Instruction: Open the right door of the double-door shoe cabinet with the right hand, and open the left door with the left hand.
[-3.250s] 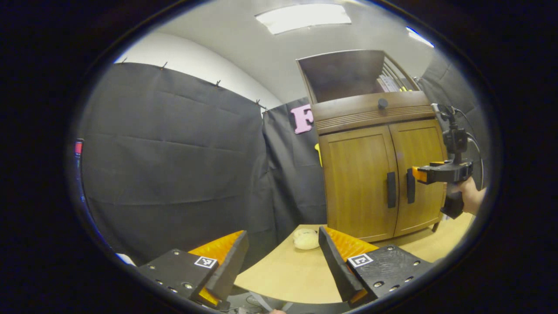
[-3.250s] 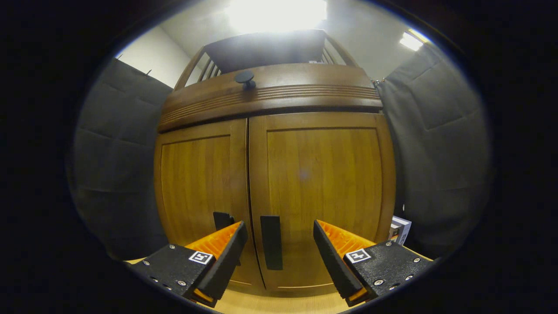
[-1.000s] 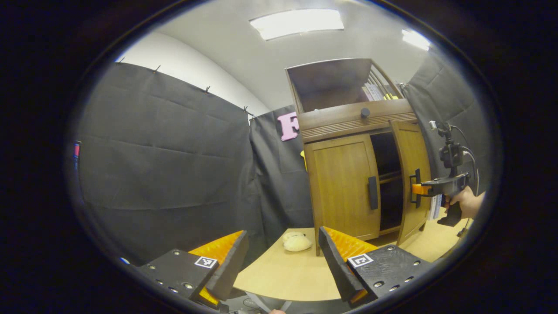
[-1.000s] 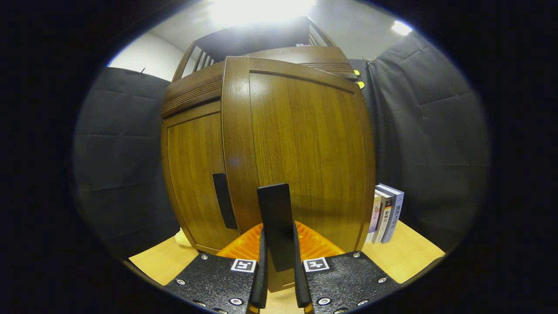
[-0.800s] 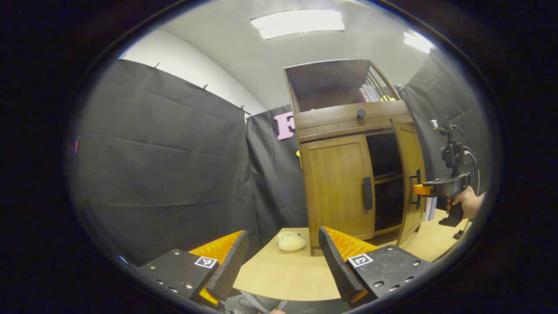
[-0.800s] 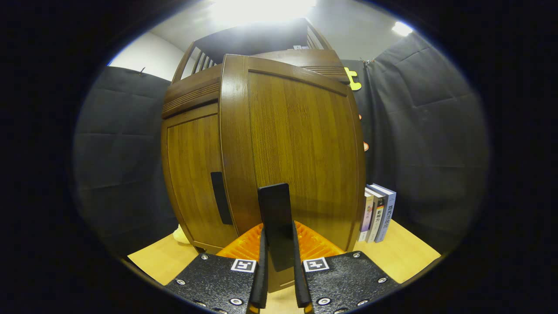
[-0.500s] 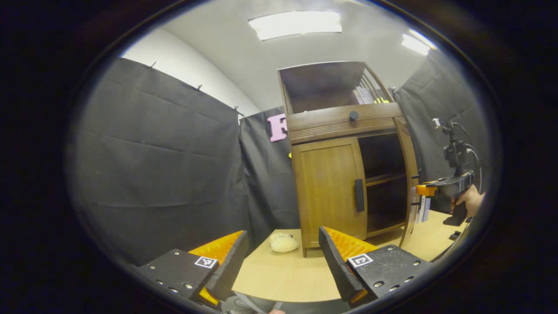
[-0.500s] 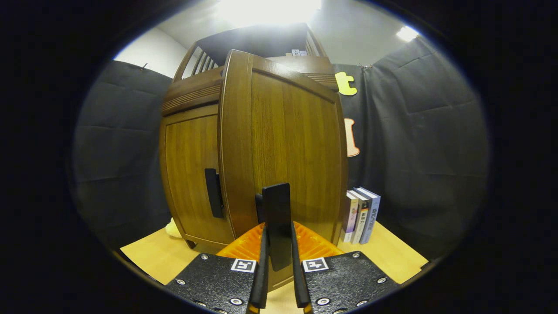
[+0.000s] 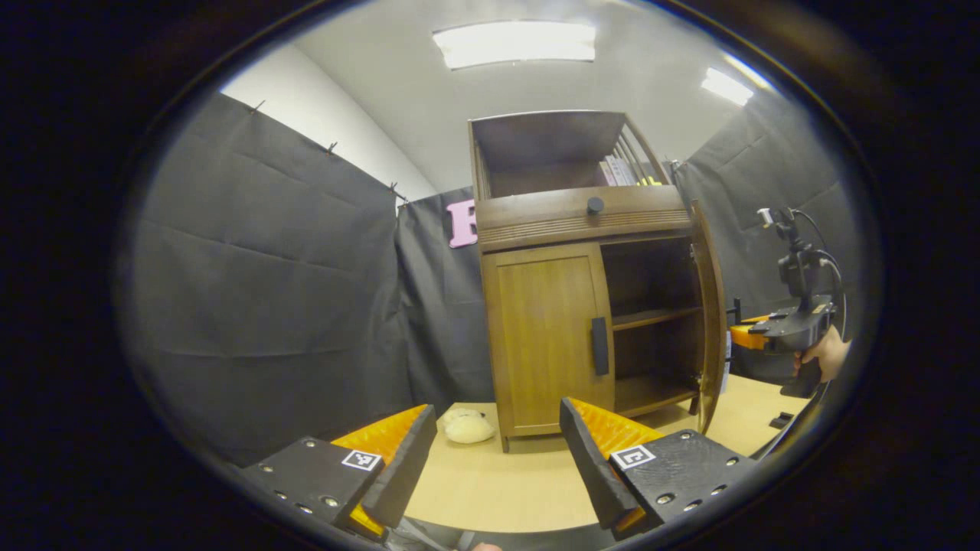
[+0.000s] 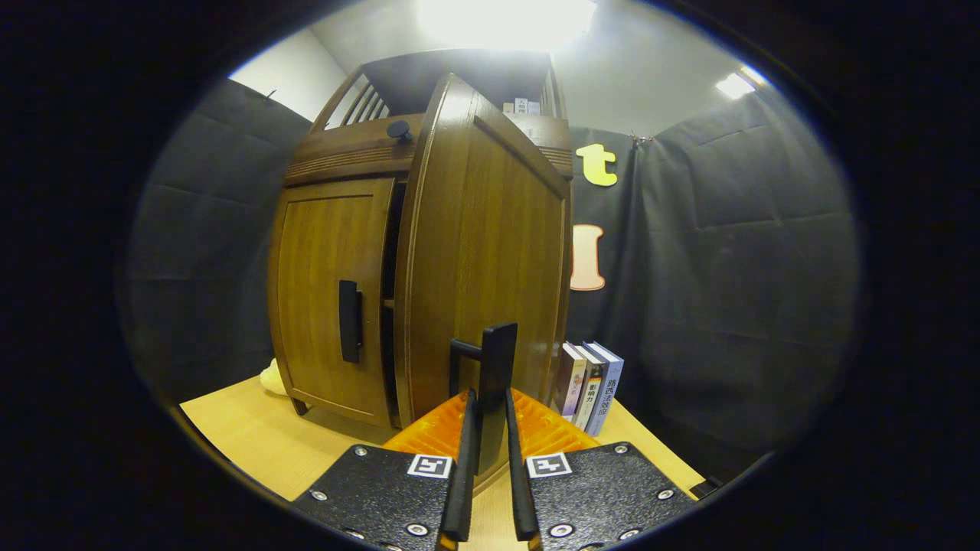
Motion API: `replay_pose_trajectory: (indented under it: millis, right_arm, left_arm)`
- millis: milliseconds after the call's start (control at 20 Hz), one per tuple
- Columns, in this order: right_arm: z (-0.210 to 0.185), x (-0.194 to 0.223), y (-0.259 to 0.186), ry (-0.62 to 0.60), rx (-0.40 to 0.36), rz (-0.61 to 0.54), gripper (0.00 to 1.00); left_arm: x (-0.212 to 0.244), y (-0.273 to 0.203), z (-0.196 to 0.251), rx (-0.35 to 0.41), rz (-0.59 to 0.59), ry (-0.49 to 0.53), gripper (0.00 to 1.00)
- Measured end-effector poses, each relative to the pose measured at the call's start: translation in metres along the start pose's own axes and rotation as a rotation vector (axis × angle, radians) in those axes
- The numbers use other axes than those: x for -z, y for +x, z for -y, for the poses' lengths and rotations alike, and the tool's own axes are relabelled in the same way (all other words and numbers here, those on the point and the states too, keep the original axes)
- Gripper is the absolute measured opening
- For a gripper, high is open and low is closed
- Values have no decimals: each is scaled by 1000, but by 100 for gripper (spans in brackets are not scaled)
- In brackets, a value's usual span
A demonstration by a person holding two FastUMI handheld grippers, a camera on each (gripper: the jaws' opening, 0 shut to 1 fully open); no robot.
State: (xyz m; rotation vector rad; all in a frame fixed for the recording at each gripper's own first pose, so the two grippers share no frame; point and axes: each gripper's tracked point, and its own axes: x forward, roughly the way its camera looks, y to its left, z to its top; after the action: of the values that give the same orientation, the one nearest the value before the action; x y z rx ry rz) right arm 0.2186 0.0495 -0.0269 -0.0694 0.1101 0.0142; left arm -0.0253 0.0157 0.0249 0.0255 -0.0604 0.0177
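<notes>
At the shoe cabinet [image 9: 570, 222], the right door [image 10: 490, 252] had been swung wide, its handle [image 10: 496, 390] clamped by the right gripper [image 10: 490, 474]; the left door [image 9: 545, 337] remained shut, the left gripper [image 9: 494, 459] held wide.

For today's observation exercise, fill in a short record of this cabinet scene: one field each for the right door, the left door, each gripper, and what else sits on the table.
right door: brown wooden right door swung wide open, shelves showing
left door: brown wooden left door shut, black bar handle untouched
right gripper: right gripper shut on the right door's black handle
left gripper: left gripper open, away from the cabinet
table: pale wooden table bears a cream plush toy and upright books
</notes>
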Motion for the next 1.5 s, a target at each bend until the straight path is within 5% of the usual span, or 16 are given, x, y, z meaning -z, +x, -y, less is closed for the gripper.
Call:
replay_pose_trajectory:
  millis: [150, 250, 800, 1250, 1500]
  right_arm:
    - [19, 1, -8, -7, 32, -1, 22]
    - [29, 2, -10, -14, 54, -5, 22]
    - [96, 19, -25, 28, 212, -24, 14]
    - [155, 34, -41, 83, 346, -31, 16]
    - [151, 37, -54, 142, 309, -32, 20]
  left_arm:
    - [0, 1, 1, 3, 4, 1, 92]
    - [-1, 1, 2, 5, 3, -3, 99]
    - [3, 0, 9, 81, -12, -26, 92]
    - [-7, 47, 59, 176, 3, -50, 93]
    - [-8, 83, 91, 226, 11, -41, 92]
